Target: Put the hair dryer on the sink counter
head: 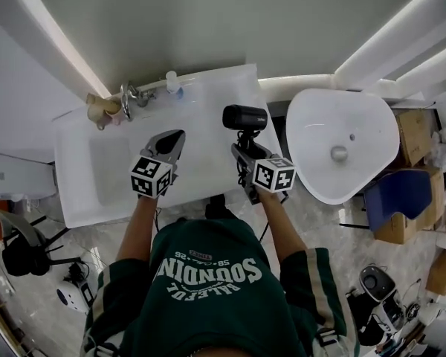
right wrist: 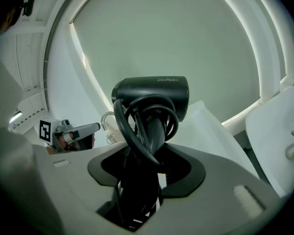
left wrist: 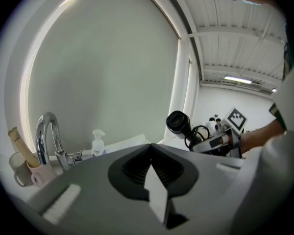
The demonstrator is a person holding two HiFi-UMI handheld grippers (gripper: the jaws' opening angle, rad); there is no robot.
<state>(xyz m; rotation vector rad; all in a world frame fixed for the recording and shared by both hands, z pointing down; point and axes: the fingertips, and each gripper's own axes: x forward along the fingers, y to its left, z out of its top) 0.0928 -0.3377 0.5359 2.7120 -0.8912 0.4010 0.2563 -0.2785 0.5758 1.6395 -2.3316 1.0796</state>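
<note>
Beyond the green jersey (head: 208,281), the hair dryer (head: 244,117) is being held upright in the right gripper (head: 244,144), over the sink counter (head: 208,166). The left gripper (left wrist: 150,153) is being pressed together, empty. The dryer's handle is being clamped between the right jaws; gentle lowering before release is being advised.

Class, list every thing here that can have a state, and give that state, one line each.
hair dryer: upright, held up, not yet on the sink counter.
right gripper: shut on the hair dryer's handle.
cord: wound in loops round the handle.
left gripper: shut, empty.
tap: no water seen running.
spray bottle: upright by the tap.
</note>
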